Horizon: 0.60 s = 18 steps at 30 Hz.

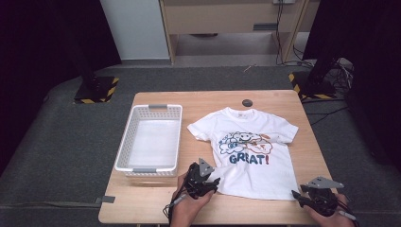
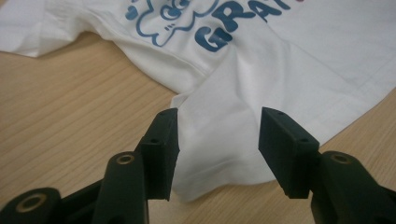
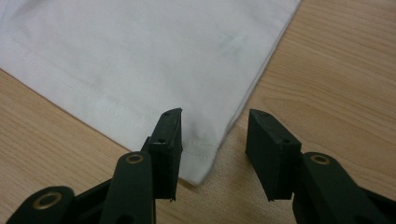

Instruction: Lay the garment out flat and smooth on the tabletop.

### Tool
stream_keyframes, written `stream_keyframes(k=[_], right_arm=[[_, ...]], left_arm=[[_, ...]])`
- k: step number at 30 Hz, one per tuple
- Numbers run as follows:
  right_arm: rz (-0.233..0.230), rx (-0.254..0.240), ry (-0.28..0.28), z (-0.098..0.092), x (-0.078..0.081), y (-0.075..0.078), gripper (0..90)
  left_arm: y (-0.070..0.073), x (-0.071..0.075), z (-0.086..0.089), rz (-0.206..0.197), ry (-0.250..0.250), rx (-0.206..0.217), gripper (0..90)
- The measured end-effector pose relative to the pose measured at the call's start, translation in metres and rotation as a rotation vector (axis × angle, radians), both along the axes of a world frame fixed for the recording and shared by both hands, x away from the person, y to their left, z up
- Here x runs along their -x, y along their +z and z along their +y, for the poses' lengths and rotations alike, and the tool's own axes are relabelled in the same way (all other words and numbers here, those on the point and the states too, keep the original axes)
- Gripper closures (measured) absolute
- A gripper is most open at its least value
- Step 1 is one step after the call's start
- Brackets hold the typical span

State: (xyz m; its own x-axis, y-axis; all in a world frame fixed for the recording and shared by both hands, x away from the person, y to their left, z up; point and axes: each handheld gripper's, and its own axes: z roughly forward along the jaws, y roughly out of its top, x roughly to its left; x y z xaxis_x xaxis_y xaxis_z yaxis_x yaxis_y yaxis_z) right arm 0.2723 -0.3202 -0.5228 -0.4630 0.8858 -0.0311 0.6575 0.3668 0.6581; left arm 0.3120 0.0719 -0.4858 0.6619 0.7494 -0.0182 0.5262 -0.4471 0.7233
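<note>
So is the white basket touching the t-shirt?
Apart. The high view shows a strip of bare table between the white basket and the sleeve of the t-shirt.

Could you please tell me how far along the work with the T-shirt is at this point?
Early stage. Done: the T-shirt lies spread flat, print up, on the table beside the basket. In hand: the left hand-held gripper stands open over one bottom hem corner, the right hand-held gripper open at the other; neither grips yet. Left: probably folding it; no fold shows.
</note>
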Motion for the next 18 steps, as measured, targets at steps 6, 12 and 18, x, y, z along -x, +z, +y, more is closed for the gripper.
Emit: stream_keyframes(k=[6, 12, 18], right_arm=[[-0.001, 0.000, -0.004, 0.000, 0.000, 0.000, 55.1], [0.006, -0.015, -0.012, -0.001, 0.000, -0.001, 53.4], [-0.043, -0.028, -0.048, 0.002, 0.001, 0.005, 50.1]], left_arm=[[-0.016, -0.008, 0.011, 0.041, 0.056, -0.031, 45.0], [-0.033, -0.019, 0.020, 0.086, 0.105, -0.012, 41.0], [-0.037, -0.020, 0.017, 0.108, 0.071, 0.011, 52.1]])
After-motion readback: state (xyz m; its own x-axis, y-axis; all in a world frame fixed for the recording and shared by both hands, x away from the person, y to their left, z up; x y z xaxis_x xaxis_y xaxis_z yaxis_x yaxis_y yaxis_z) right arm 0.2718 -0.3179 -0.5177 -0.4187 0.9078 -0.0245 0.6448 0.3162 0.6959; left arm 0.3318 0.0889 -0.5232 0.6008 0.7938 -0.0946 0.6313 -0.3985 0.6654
